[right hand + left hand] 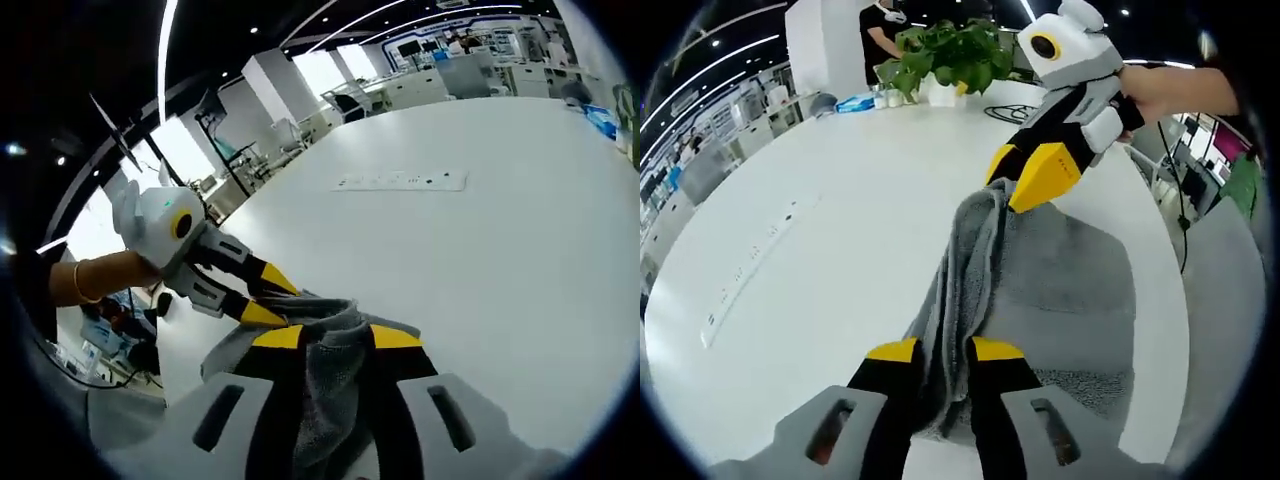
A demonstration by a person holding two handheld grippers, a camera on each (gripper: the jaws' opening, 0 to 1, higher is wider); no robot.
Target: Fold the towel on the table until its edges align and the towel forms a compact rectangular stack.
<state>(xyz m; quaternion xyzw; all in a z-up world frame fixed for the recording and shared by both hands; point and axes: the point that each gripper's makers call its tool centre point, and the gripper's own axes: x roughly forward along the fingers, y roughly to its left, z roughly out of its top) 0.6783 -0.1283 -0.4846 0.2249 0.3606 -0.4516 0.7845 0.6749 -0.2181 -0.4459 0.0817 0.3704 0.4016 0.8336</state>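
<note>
In the left gripper view, the towel (1060, 290) lies on the surface (840, 200), near its right edge. A bunched ridge of it runs between the left gripper (943, 352) at its near end and the right gripper (1025, 175) at its far end. Behind them, at the far side of the surface, stands a potted plant (950, 55), with a strip of sockets (750, 262) lying to the left of the towel.

grey towel (1060, 290), white table (840, 230)

Both tongs (945, 352) (1025, 172) on grey towel (1060, 290)
</note>
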